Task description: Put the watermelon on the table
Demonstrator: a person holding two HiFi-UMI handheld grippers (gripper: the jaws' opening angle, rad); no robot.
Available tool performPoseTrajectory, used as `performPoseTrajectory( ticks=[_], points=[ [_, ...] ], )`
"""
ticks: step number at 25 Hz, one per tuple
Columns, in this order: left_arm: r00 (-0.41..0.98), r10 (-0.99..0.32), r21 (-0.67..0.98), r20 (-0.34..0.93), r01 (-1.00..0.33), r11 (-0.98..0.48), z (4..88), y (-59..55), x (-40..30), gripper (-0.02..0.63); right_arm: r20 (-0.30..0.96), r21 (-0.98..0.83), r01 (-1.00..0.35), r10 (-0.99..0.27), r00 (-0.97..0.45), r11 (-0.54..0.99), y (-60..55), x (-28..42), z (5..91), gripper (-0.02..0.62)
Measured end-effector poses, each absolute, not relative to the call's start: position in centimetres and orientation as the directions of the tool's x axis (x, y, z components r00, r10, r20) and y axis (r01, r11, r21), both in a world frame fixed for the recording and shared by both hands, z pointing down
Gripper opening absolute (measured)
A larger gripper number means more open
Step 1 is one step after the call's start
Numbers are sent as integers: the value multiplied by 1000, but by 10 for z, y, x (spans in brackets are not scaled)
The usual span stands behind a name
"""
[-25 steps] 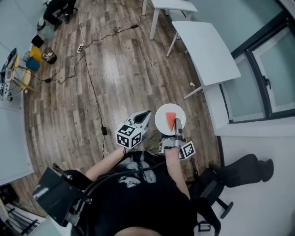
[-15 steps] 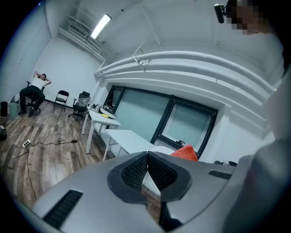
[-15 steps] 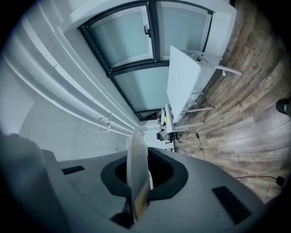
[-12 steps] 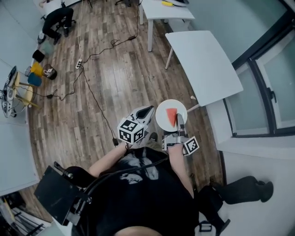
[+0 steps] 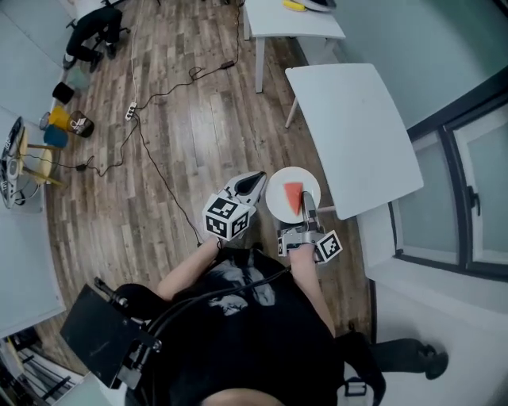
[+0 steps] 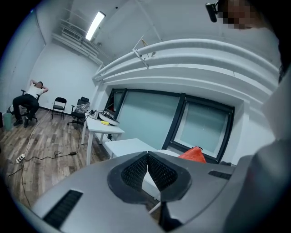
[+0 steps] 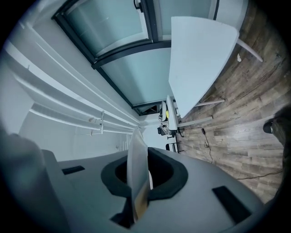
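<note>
A red watermelon slice (image 5: pixel 294 193) lies on a round white plate (image 5: pixel 278 200), held above the wooden floor in the head view. My right gripper (image 5: pixel 305 208) is shut on the plate's near rim. In the right gripper view the plate (image 7: pixel 137 159) shows edge-on between the jaws of the right gripper (image 7: pixel 138 184). My left gripper (image 5: pixel 255 181) is shut and holds nothing, just left of the plate. The left gripper view shows the left gripper (image 6: pixel 148 169) with its pads meeting and the watermelon slice (image 6: pixel 193 154) to its right. The white table (image 5: pixel 357 135) stands just right of the plate.
A second white table (image 5: pixel 295 19) with a yellow thing on it stands at the top. Cables and a power strip (image 5: pixel 129 112) run across the floor on the left. A window (image 5: pixel 468 198) lines the right wall. A person sits on a chair (image 6: pixel 28 101) far off.
The white table has come closer, and its near corner now lies right beside the plate. Both grippers and the plate kept their places relative to each other.
</note>
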State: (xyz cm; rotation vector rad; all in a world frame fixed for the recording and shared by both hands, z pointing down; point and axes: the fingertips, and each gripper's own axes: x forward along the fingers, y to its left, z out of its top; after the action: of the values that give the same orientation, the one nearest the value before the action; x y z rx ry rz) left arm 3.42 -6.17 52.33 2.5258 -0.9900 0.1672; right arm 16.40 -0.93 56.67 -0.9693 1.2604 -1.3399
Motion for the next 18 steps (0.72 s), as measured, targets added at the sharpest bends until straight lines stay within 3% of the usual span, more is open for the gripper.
performPoseTrajectory(
  ticks=[10,18],
  points=[
    [794,-559,372,239,-607,-702,537,-250,58,6,-98,-995,49,-981,-170,91,-198,179,560,26],
    [779,-538,378,322,-626,-682,595,-389,93,6,3,-999,-45,-987,-160,4,-344,224,625,26]
  ],
)
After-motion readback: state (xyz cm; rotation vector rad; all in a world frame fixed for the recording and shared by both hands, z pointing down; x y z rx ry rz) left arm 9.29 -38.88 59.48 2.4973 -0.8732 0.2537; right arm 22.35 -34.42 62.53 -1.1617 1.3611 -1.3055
